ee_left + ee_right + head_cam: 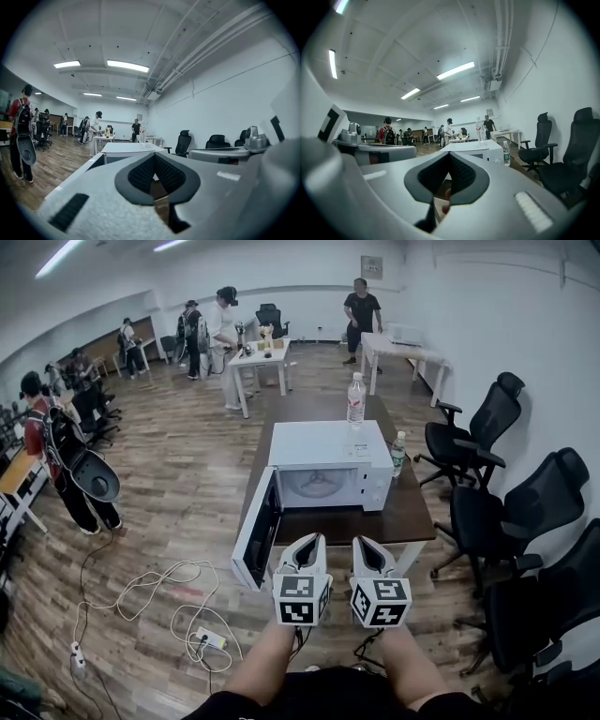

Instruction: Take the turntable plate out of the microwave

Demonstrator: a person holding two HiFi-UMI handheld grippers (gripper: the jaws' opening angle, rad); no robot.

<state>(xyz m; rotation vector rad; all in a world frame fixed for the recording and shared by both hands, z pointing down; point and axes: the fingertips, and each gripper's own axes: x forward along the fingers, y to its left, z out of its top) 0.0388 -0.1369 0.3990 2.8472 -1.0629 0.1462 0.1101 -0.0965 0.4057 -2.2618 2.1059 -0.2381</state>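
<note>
Head view: we're short of the microwave [330,448], its door [255,538] hanging open, and the turntable plate [319,486] is probably that pale disc inside. Left gripper [309,540] and right gripper [366,544] are both clenched on nothing, held level for reaching in.

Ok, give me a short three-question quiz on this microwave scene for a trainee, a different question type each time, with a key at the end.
1. True or false: the hinged door of the white box-shaped microwave stands open.
2. Where is the round glass turntable plate? A) inside the microwave B) on the wooden floor C) on top of the microwave
3. Fill in: ____ clear plastic water bottles stand by the microwave on the dark brown table.
Key: 1 true; 2 A; 3 two, a tall one and a short one.
</note>
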